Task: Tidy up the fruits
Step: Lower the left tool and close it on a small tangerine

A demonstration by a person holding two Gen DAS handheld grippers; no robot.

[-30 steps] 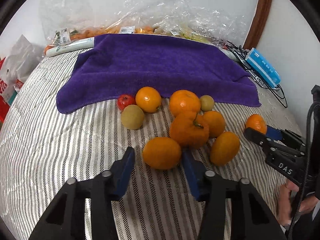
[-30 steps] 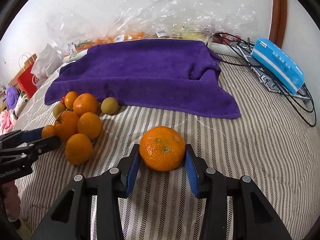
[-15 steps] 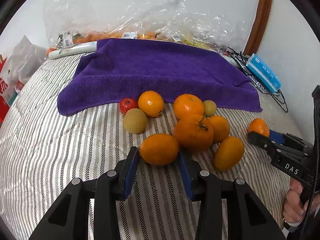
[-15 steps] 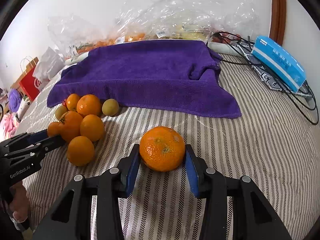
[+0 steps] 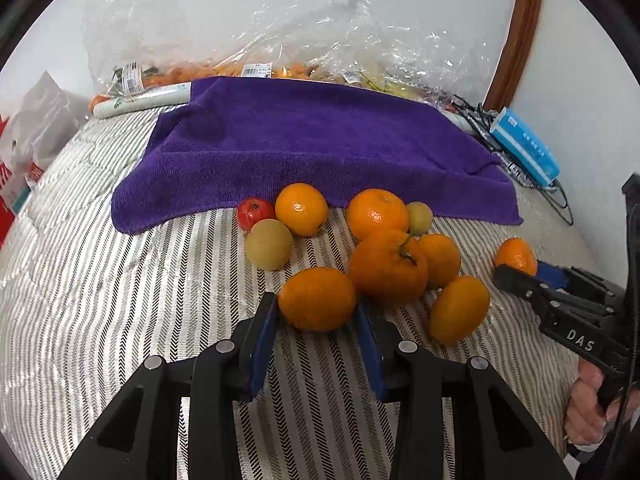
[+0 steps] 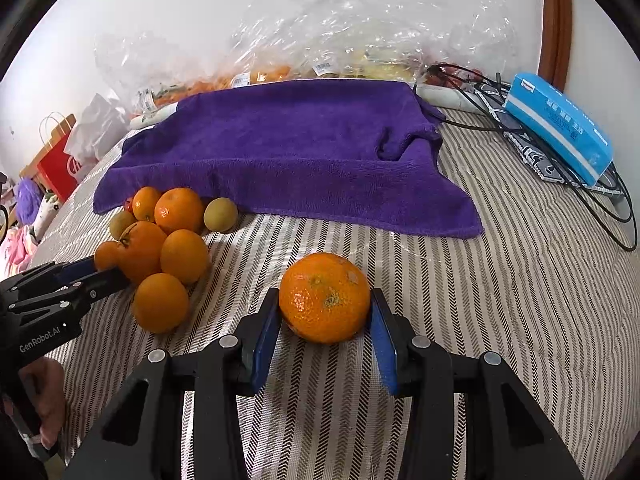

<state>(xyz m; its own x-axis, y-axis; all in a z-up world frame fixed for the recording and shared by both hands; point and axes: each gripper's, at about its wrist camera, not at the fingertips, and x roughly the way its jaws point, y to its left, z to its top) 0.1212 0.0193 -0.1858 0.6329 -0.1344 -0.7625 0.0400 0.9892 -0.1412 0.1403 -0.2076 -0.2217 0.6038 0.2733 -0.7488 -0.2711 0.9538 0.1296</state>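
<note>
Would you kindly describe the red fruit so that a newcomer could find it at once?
Start at the purple towel spread over the striped cover. Along its near edge lies a cluster of fruit; the red fruit sits at that cluster's left end, against the towel's hem. It is the only red piece, and small, among orange and yellow-green ones.

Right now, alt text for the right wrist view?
The right gripper pinches a lone orange on a striped bedcover. To the left sits a pile of fruit with the left gripper at its edge. A purple towel lies behind.
</note>
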